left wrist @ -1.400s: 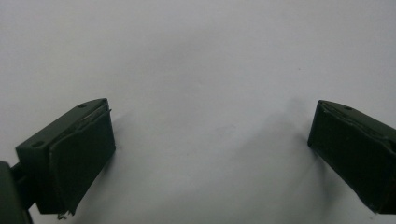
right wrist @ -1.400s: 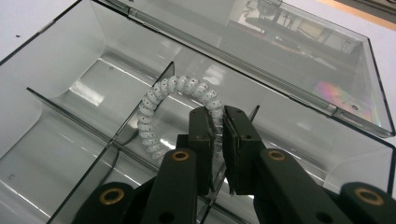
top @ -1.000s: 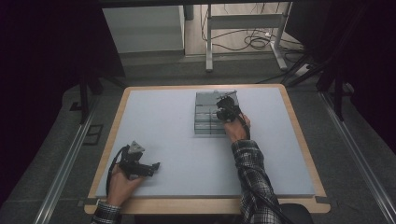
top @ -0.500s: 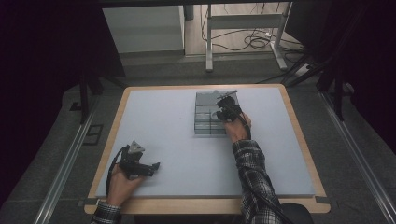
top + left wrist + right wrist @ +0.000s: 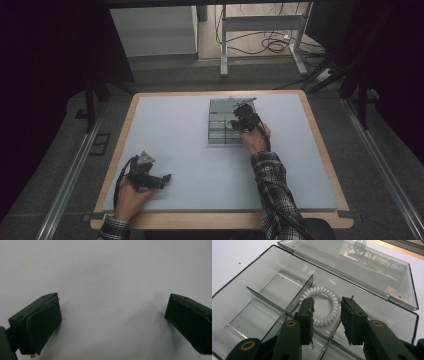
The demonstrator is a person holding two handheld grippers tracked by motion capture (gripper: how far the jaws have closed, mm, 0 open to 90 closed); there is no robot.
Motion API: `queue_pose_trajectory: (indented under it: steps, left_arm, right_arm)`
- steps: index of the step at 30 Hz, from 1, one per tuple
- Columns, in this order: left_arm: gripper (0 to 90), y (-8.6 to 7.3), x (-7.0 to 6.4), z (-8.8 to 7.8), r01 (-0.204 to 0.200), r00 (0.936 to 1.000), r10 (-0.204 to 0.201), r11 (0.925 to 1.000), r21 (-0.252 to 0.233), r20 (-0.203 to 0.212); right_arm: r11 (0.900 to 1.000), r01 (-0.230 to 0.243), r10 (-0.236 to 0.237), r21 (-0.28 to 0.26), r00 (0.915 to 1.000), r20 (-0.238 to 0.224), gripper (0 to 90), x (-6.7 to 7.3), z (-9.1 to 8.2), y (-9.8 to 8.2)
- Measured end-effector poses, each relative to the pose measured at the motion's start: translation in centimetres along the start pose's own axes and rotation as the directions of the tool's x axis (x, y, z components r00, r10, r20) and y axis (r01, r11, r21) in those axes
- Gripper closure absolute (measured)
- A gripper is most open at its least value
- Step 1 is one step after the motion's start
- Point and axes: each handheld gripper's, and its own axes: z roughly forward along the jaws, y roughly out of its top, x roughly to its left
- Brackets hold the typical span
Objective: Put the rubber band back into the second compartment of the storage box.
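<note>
I see the right gripper with jaws parted, poised above a white coiled ring lying just ahead of and between them in a compartment of the clear, smoky plastic box. A thin divider stands beside its left jaw, and the hinged lid lies open beyond. My left gripper sits wide apart over the bare matte table.
</note>
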Motion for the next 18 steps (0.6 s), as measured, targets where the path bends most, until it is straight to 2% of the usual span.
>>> queue_pose_trajectory:
  steps: [9,18]
  left_arm:
    - [0.3,0.0,0.0,0.0,0.001,1.0000,-0.001,1.0000,0.000,0.000]
    - [0.3,0.0,0.0,0.0,0.000,1.0000,0.000,1.0000,0.000,0.000]
  right_arm:
    - [1.000,0.000,-0.001,-0.011,0.9997,-0.023,57.0,0.1,-0.9,-0.1]
    - [1.000,0.000,0.000,-0.010,0.9991,-0.042,47.9,-0.1,-1.5,-0.6]
